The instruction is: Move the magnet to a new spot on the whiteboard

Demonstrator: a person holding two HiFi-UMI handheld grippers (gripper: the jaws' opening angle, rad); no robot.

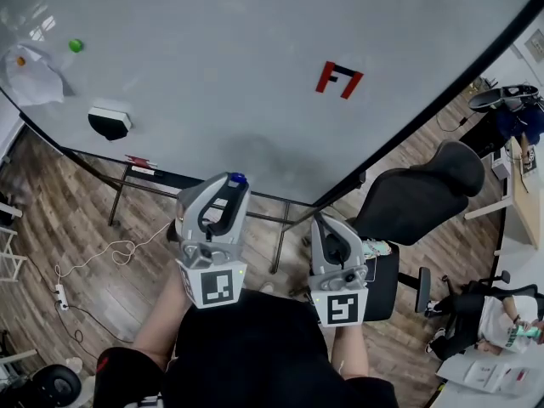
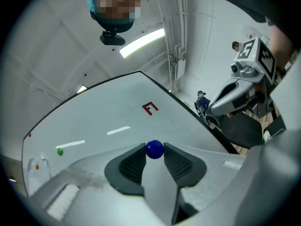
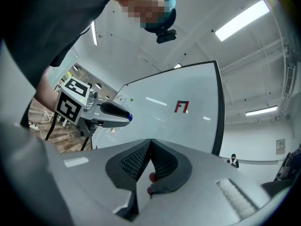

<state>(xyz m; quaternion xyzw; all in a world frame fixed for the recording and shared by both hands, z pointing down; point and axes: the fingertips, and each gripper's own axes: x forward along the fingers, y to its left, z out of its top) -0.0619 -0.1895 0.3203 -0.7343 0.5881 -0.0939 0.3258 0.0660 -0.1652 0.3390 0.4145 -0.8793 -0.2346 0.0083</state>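
**Blue magnet pinched in left gripper before the whiteboard**

The left gripper (image 2: 154,150) grips a round blue magnet (image 2: 154,148) at the very tips of its ribbed black pads (image 2: 133,164), the jaws standing only as far apart as the ball is wide. In the right gripper view, the right gripper (image 3: 150,142) has its jaws pressed together with nothing between them.

From the head view, both grippers sit at lower centre of the frame, side by side and pointing toward the whiteboard (image 1: 255,32), the left one slightly higher. The magnet shows there at the left gripper's tip, just over the board's lower edge; whether it touches the surface cannot be told.

On the board, a red-and-black mark (image 1: 339,78) lies right of centre. A green magnet (image 1: 76,46) sits at upper left, with an orange magnet (image 1: 20,60) pinning a pale sheet beside it, and an eraser (image 1: 110,119) below them. A black office chair (image 1: 425,194) stands at right on the wooden floor (image 1: 76,219).
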